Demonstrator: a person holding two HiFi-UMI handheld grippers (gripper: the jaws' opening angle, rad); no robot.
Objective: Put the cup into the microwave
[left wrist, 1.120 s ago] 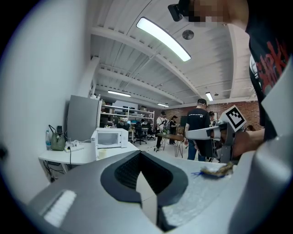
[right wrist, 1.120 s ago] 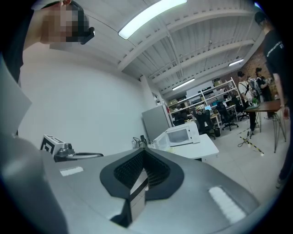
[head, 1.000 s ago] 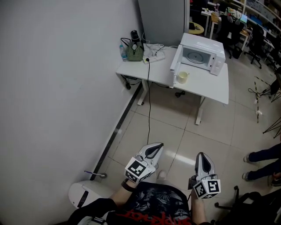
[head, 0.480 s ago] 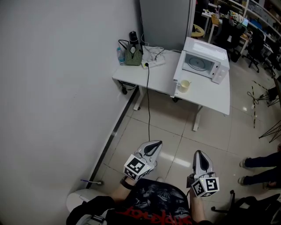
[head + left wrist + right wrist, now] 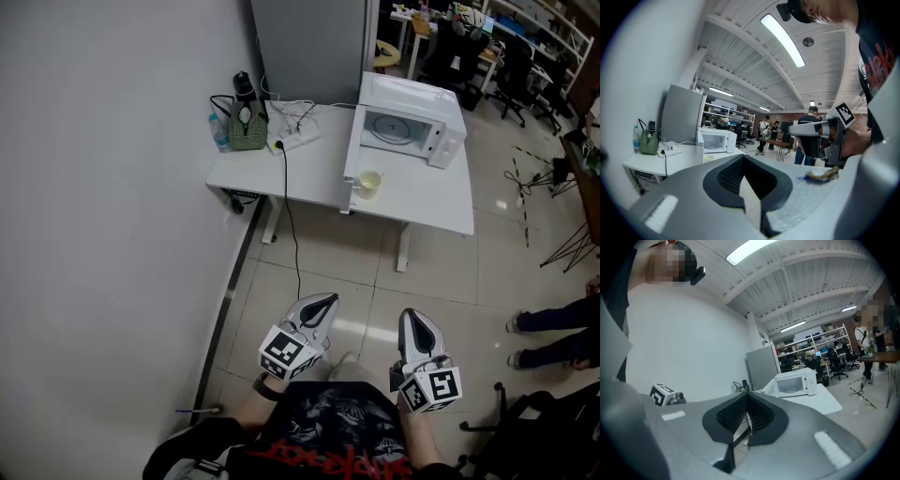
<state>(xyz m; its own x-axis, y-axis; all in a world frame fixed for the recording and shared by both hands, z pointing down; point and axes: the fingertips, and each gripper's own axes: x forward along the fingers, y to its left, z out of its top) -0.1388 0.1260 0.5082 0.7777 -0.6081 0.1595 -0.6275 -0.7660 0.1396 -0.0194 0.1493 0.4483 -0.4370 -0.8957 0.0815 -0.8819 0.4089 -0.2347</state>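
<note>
A pale yellow cup (image 5: 369, 184) stands on the white table (image 5: 309, 173), just in front of the white microwave (image 5: 405, 126), whose door (image 5: 351, 161) hangs open to the left. Both grippers are low over the tiled floor, far short of the table. My left gripper (image 5: 324, 302) is shut and empty, and so is my right gripper (image 5: 411, 320). In the left gripper view the cup (image 5: 708, 158) and microwave (image 5: 715, 139) are small beyond the shut left gripper (image 5: 741, 160). The right gripper view shows the microwave (image 5: 795, 381) past the shut right gripper (image 5: 747, 400).
A green bag (image 5: 247, 127), a water bottle (image 5: 218, 131) and a tangle of cables (image 5: 292, 120) sit on the table's left end. A cord (image 5: 289, 225) hangs to the floor. A grey cabinet (image 5: 309, 42) stands behind, a white wall (image 5: 103, 206) on the left, someone's legs (image 5: 553, 319) on the right.
The table and microwave have shifted left and grown slightly larger in the head view as I walked forward. Both grippers stay shut, held in front of my body.
</note>
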